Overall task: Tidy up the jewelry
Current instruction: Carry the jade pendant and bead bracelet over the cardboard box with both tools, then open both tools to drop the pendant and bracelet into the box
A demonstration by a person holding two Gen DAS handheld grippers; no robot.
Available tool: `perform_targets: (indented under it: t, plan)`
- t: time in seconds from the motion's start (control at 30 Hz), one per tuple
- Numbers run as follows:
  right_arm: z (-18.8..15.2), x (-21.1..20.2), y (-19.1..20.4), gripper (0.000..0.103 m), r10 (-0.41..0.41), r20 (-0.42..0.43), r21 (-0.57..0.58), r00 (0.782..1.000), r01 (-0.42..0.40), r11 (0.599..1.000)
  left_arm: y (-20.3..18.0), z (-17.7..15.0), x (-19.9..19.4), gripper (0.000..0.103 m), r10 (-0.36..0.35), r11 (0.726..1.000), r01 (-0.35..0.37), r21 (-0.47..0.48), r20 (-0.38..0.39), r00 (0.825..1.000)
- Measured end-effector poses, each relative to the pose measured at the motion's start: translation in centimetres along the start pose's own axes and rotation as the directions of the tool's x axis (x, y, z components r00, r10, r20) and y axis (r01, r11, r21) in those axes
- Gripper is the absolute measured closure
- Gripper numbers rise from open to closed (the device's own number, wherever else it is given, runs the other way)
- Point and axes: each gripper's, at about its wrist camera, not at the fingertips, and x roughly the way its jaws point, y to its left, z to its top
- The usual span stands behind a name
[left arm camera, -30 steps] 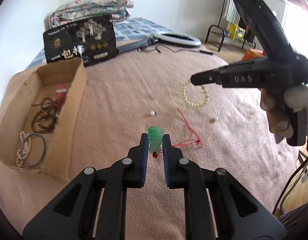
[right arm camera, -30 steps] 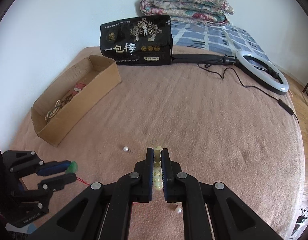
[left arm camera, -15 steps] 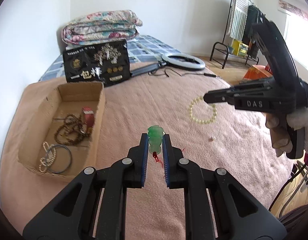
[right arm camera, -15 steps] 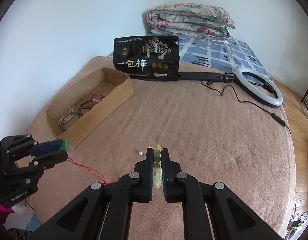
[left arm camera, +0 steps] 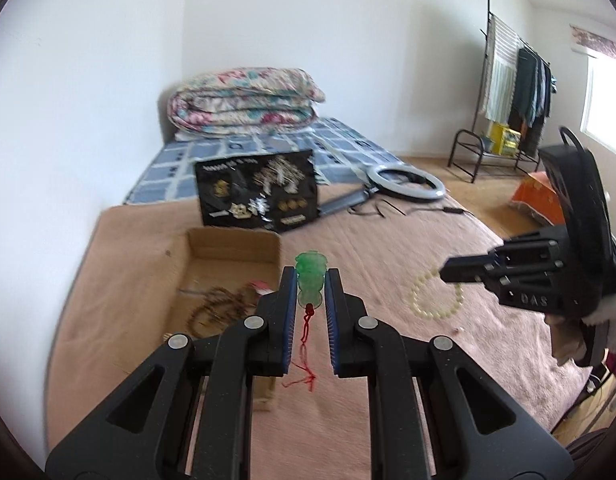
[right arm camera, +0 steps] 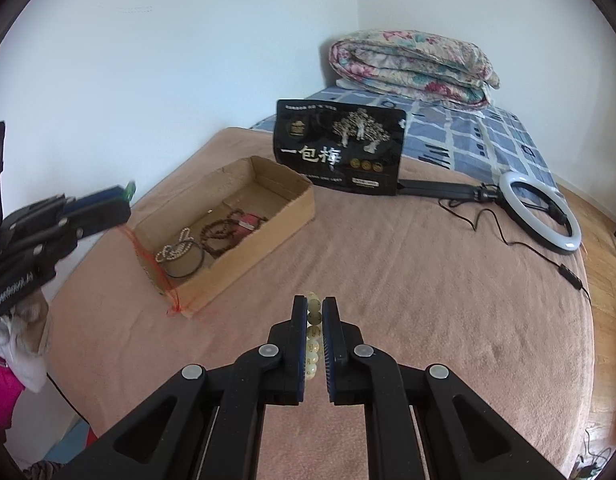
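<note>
My left gripper [left arm camera: 311, 286] is shut on a green jade pendant [left arm camera: 310, 280], and its red cord [left arm camera: 306, 344] hangs down between the fingers. In the right wrist view the same gripper [right arm camera: 122, 194] hovers at the left, beside the cardboard box [right arm camera: 244, 254], with the red cord [right arm camera: 152, 266] trailing to the box's near corner. My right gripper [right arm camera: 315, 314] is shut on a cream bead bracelet [right arm camera: 314, 330]. From the left wrist view that bracelet [left arm camera: 432, 300] dangles as a loop from the right gripper [left arm camera: 452, 270]. The box [left arm camera: 232, 246] holds brown beads, a pearl strand and a dark bangle.
A black printed bag [right arm camera: 340, 148] stands behind the box on the pink blanket [right arm camera: 428, 280]. A ring light [right arm camera: 540, 210] with its cable lies at the far right. A folded quilt [right arm camera: 412, 64] sits on the blue checked sheet. A clothes rack [left arm camera: 516, 92] stands by the window.
Both grippers have risen off the blanket with their pieces and moved toward the box. The pendant's cord has lifted clear and now hangs. The loose pearls have dropped out of view.
</note>
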Motion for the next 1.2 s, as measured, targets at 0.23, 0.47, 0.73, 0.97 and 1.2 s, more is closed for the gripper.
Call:
perform_targets:
  t: [0.23, 0.47, 0.73, 0.97, 1.2]
  plan:
    - [1.5, 0.4, 2.6, 0.098, 0.034, 0.016, -0.035, 0.999, -0.033, 0.999, 3.5, 1.0, -0.6, 0.091, 0.068, 0.998, -0.067, -0.022, 0.028, 0.997]
    - [3.2, 1.6, 5.4, 0.098, 0.070, 0.025, -0.062, 0.997, -0.068, 0.996, 6.4, 0.8, -0.1, 0.091, 0.113, 0.993, -0.112, -0.049, 0.027, 0.993]
    - [4.6, 3.4, 7.9, 0.098, 0.103, 0.020, -0.079, 0.995, -0.101, 0.992, 8.6, 0.7, 0.8, 0.091, 0.141, 0.988, -0.139, -0.067, 0.027, 0.990]
    - [5.2, 5.3, 9.4, 0.098, 0.119, 0.006, -0.080, 0.993, -0.118, 0.990, 10.2, 0.4, 1.7, 0.091, 0.161, 0.984, -0.159, -0.078, 0.017, 0.987]
    - [5.7, 7.5, 10.1, 0.098, 0.137, -0.013, -0.057, 0.991, -0.137, 0.989, 11.2, -0.6, 3.3, 0.091, 0.165, 0.982, -0.166, -0.087, -0.019, 0.986]
